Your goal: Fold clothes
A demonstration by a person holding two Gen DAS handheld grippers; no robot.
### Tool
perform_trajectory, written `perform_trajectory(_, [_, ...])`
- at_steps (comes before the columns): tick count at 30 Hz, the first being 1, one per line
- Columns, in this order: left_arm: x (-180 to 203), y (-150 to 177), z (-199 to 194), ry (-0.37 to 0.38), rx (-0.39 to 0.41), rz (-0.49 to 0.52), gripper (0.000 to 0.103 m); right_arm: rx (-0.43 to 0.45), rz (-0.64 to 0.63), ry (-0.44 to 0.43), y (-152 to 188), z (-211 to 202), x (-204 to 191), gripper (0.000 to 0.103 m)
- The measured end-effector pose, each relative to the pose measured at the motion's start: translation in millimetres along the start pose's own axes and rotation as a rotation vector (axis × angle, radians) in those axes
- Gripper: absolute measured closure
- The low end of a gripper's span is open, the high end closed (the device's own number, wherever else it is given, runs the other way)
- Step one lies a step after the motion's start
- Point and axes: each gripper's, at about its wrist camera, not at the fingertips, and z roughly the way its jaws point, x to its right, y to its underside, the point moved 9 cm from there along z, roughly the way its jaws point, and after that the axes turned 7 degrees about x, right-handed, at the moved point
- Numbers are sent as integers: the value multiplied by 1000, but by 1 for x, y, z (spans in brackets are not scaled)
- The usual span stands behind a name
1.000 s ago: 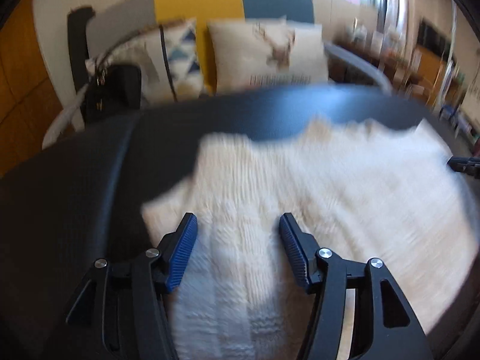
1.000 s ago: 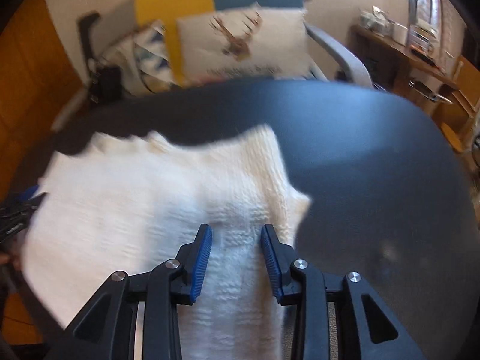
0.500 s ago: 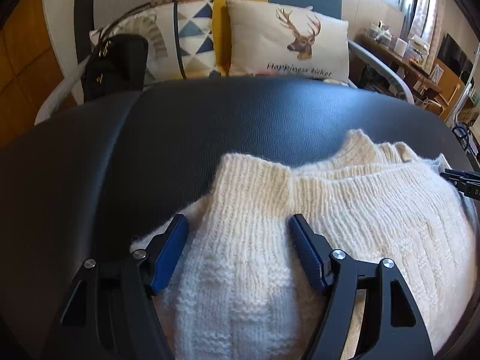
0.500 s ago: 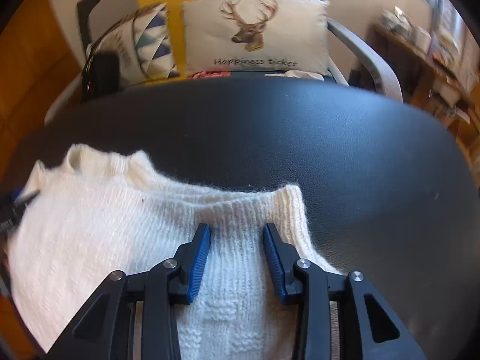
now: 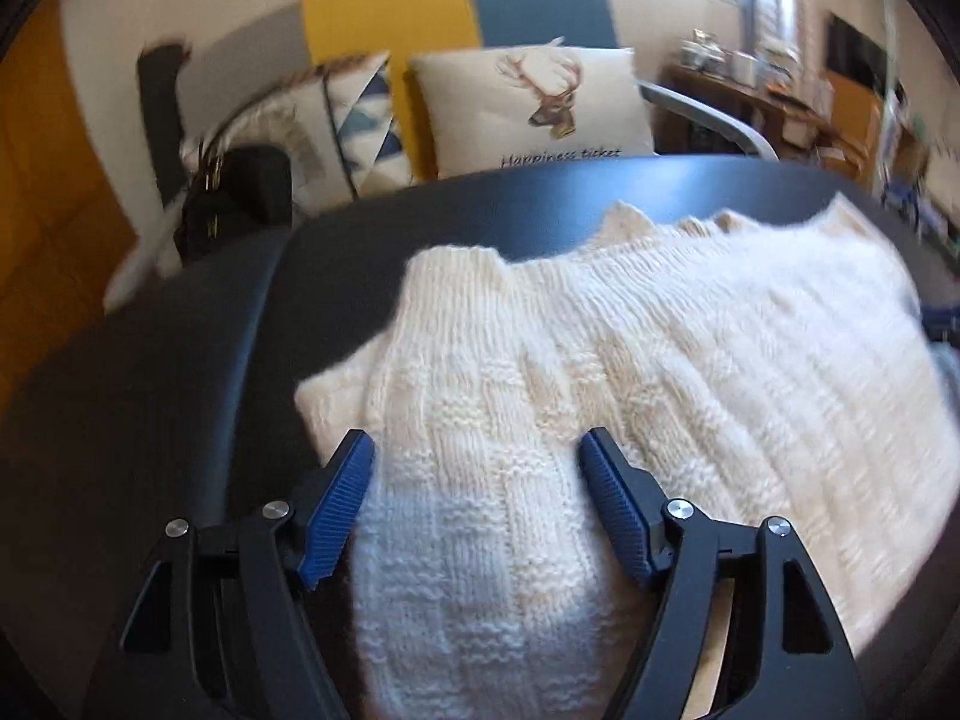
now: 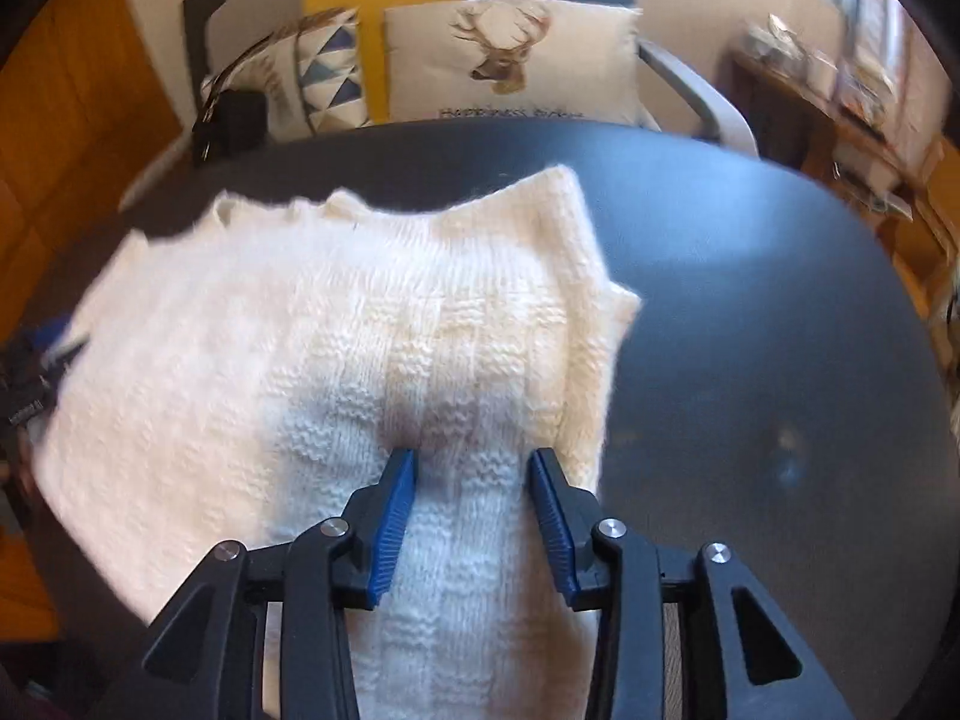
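cream knit sweater (image 5: 630, 372) between both tools on black table (image 6: 750, 300)

Sweater (image 5: 600, 396) near hem cut off below; shelf clutter (image 6: 858, 78) blurred.

Both cameras sit just behind their own fingers, looking steeply down and forward, close over the sweater (image 5: 630, 372) on the dark table (image 5: 180, 396). The left view covers its left part, the right view its right. Both share the sweater (image 6: 336, 330), the table's far edge and the deer pillow (image 6: 510, 54).
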Motion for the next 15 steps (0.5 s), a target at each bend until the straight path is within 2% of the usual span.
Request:
perform_trajectory(2, [-6,-3,-17,20,22,-88,29,49,49,-18,0,-23,1,63])
perform_trajectory(5, [5,13,-48,42,71,-90,29,55,45,-24,21,-46,-5,63])
perform_trajectory(7, [14,33,-50,43,42,-56,29,14,37,-13,43,-46,-7,63])
perform_trajectory(9, [15,62,-39,-4,-23,-9,28,14,36,2,63,-38,-5,62])
perform_trajectory(10, [15,64,-43,-13,23,8,27,26,36,6,72,-35,-4,62])
perform_trajectory(11, [16,65,-46,-11,19,18,27,30,46,6,77,-35,-3,62])
perform_trajectory(13, [12,59,-57,19,25,-34,27,27,95,-2,73,-42,-2,63])
perform_trajectory(15, [8,51,-72,50,57,-89,27,62,92,-12,64,-53,-9,63])
